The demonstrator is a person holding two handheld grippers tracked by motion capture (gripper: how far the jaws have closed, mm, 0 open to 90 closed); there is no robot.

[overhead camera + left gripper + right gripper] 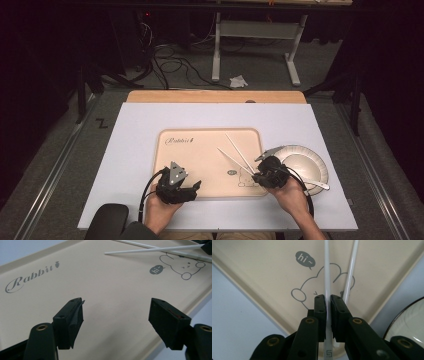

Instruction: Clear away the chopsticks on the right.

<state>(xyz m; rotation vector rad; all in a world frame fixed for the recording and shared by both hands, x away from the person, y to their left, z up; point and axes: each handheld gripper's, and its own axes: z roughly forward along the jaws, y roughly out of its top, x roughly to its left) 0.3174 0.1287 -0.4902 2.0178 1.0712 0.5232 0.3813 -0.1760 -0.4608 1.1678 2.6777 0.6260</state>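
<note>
White board covers the table (130, 150) under my hands, with bare margin on every side of the beige tray (200, 150) and dark floor beyond the far wooden edge. Nearest me, my left gripper (116, 315) hovers low over the tray's near rim, jaws spread wide with nothing between them and open tray surface ahead. My right gripper (328, 302) sits at the tray's near right corner, jaws pressed together on one white chopstick (326, 270), which runs between the pads and out over the tray; a small square mark shows on its near end, too small for me to read. The second chopstick (350, 272) lies just beside it to the right, passing alongside the jaw, and whether that one is also caught I cannot tell. Just right of my right gripper, off the tray, stands the white plate (312, 160) with a white spoon (315, 183) lying across its near rim. On the tray I read "hi~" in a grey speech bubble above an outlined rabbit, and farther off, toward the far left corner, "Rabbit" in script.
</note>
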